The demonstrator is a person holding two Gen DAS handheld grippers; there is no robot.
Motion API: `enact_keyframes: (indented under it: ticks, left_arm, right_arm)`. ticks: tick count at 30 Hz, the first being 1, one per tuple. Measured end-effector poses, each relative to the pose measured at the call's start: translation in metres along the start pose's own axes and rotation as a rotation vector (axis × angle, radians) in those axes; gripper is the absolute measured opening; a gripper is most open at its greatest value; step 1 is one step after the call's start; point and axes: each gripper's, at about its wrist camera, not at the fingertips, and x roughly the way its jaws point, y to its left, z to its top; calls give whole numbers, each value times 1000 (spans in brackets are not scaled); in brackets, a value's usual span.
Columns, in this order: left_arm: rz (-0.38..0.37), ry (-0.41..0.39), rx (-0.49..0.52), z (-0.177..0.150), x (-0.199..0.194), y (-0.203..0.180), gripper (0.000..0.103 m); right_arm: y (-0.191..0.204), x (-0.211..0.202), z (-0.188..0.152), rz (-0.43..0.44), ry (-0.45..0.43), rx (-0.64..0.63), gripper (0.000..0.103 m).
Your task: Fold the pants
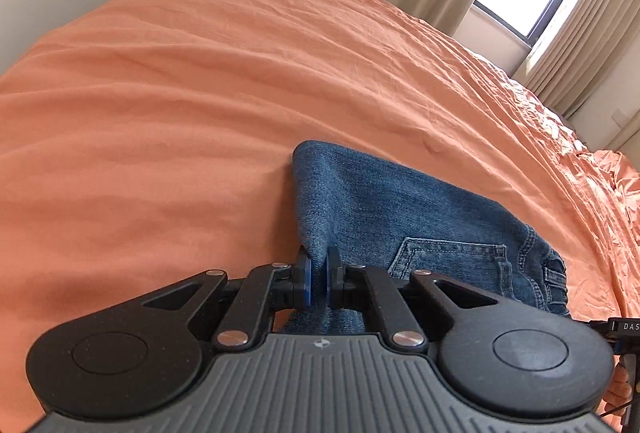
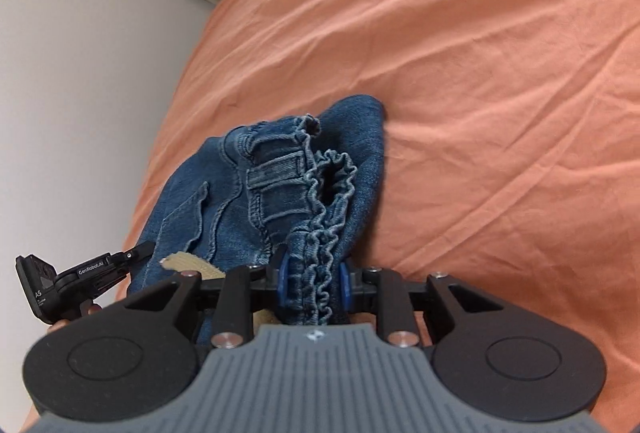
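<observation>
The left tongs (image 1: 319, 279) carry blue pads (image 1: 306, 279) on black finger mounts. Behind those pads spread matte black linkage bars pinned with round silver screws (image 1: 234, 338), and outside the bars sit two broad black discs, each with a shallow circular recess. Between the discs lies a grey ribbed housing stamped with a small round white-and-black mark. The right tongs (image 2: 314, 283) are built the same way. Left of their housing, a black device reads "GenRobot.AI" in white, with skin-toned fingers (image 2: 60, 325) just beneath it.
</observation>
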Motion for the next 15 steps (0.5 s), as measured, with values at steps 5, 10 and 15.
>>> enact_keyframes:
  ticks: [5, 10, 15]
  left_arm:
    - [11, 10, 20, -5, 9, 1, 9]
    - [51, -23, 34, 0, -4, -4, 19]
    - [78, -84, 97, 6, -22, -17, 25]
  right_arm:
    - [-12, 3, -11, 20, -14, 42, 19]
    - [17, -13, 4, -66, -19, -80, 41]
    - [69, -30, 19, -194, -157, -330, 11]
